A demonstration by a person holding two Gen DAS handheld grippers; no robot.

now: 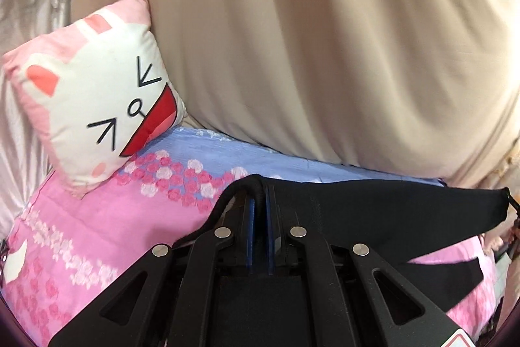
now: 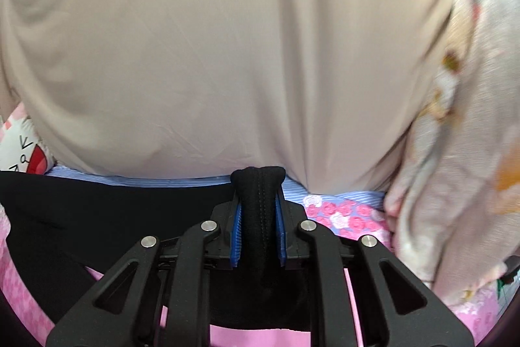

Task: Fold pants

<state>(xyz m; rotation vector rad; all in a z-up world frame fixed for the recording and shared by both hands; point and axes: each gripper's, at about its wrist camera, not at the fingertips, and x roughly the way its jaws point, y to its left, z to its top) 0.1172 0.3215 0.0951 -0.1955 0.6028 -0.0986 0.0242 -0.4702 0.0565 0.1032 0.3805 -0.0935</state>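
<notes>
The black pants (image 1: 373, 204) stretch taut above the pink floral bedsheet (image 1: 107, 230); the left hand-held gripper (image 1: 259, 197) seems clamped on one edge; the right hand-held gripper (image 2: 258, 210) pinches a bunched seam; a cat-face pillow (image 1: 97, 96) bears no readable writing.

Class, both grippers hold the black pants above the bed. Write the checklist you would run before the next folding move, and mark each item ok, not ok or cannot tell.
1. Left gripper shut on the black pants: ok.
2. Right gripper shut on a thick bunched edge of the pants: ok.
3. Fabric stretched between the two grippers without twists: cannot tell.
4. Cat pillow away from the pants: ok.
5. Pink floral sheet beneath, ready to receive the fold: ok.
6. Pant legs aligned: cannot tell, hidden below.
</notes>
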